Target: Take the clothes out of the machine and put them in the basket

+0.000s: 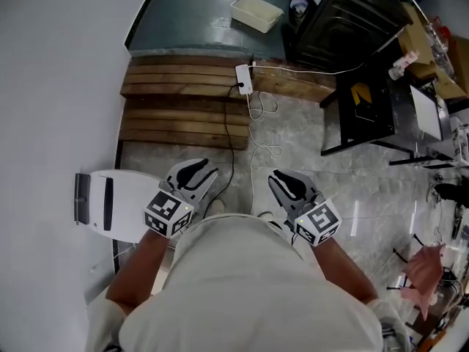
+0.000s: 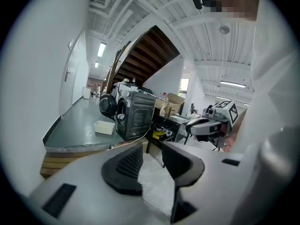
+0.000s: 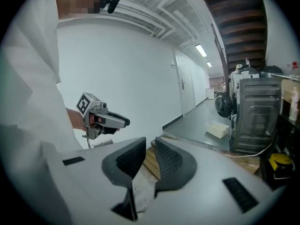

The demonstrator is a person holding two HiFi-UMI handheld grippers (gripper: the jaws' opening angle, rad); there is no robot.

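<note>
Both forearms are bent at the person's waist, held close to the pale shirt [image 1: 249, 284], each hand gripping one tool side by side and well apart. Both point ahead over the floor [image 1: 293, 141], tipped slightly below level. The left claw [image 1: 196, 169] is released, its two jaws standing apart with only floor showing in the gap. The right claw [image 1: 284, 182] is clenched to a thin slit, with nothing between its jaws. Each tool carries one marker cube, two in all.

Ahead lie two wooden steps [image 1: 179, 79], one white power strip [image 1: 244, 78] on the upper step and one white cable [image 1: 256, 149] trailing down across the floor. Beyond the steps, on the grey-green platform, stands one dark boxy machine [image 1: 344, 20], and just beside it one pale rectangular basket [image 1: 256, 12], far from both claws. No view shows any clothes
</note>
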